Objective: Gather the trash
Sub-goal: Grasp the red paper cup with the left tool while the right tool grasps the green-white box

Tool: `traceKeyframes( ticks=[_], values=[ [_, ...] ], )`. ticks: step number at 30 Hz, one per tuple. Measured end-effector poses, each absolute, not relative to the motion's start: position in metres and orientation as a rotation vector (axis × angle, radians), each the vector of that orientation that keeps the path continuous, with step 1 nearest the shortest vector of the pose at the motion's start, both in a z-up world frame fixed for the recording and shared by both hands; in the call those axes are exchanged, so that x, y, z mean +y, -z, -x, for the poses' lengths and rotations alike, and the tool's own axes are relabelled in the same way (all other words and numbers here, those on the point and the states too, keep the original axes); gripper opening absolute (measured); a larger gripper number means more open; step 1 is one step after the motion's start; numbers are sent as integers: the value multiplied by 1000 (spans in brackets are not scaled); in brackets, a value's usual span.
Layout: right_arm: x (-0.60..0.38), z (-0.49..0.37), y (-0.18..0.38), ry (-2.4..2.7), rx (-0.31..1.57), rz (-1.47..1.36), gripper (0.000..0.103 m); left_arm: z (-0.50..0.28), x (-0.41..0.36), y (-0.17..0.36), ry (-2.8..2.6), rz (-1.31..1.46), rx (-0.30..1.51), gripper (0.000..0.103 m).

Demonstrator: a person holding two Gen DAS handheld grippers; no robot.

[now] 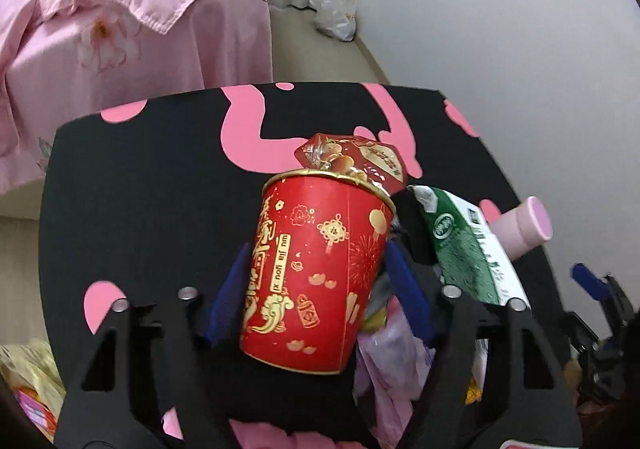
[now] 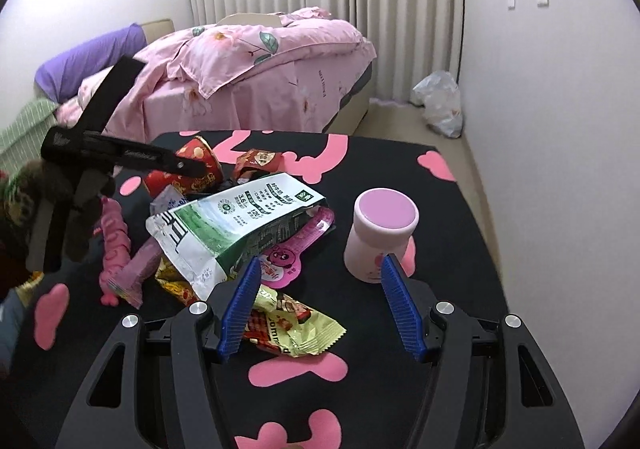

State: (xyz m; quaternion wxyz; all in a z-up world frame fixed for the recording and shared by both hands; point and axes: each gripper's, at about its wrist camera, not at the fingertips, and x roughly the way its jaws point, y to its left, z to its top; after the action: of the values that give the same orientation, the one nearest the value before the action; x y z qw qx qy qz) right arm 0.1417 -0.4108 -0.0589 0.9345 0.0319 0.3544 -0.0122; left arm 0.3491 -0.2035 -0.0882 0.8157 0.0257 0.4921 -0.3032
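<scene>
Red cup point(image 1: 316, 277) between left gripper point(image 1: 316, 289) pads, gripped; right gripper point(image 2: 318, 307) spread wide, holding nothing.

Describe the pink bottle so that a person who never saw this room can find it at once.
Start at the black table with pink shapes, near the bed. The pink bottle stands upright, apart from the pile of wrappers and the milk carton. It alone is smooth, round and pale pink.

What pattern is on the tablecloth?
The tablecloth is black with pink blobs, clearest in the right wrist view.
</scene>
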Motion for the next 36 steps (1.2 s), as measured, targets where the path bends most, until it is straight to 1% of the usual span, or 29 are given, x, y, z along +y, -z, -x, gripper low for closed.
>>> traceKeyframes(
  ticks=[3,9,11,14,19,25,28,31,34,36],
  values=[
    [-412,-153,56,26,721,-98,59,-333,-190,76,674,-16,1007,59],
    [-401,-191,44,-2,716,-167,59,-276,-156,41,688,24,884,59],
    [-389,-206,42,-17,730,-143,59,-259,-145,30,695,56,861,59],
    [-358,-229,46,-37,771,-15,59,-239,-125,22,643,92,863,60],
    [-330,-238,65,-53,846,114,58,-213,-100,36,556,125,880,61],
    [-346,-192,76,0,899,227,57,-197,-86,64,502,152,942,62],
    [-364,-178,72,6,907,192,57,-197,-86,76,508,172,962,62],
    [-379,-179,55,-65,867,65,58,-195,-86,86,518,178,1000,62],
    [-379,-201,43,-124,837,43,58,-193,-85,86,524,171,1000,63],
    [-376,-227,43,-164,867,51,58,-192,-84,86,524,165,1000,63]
  ],
)
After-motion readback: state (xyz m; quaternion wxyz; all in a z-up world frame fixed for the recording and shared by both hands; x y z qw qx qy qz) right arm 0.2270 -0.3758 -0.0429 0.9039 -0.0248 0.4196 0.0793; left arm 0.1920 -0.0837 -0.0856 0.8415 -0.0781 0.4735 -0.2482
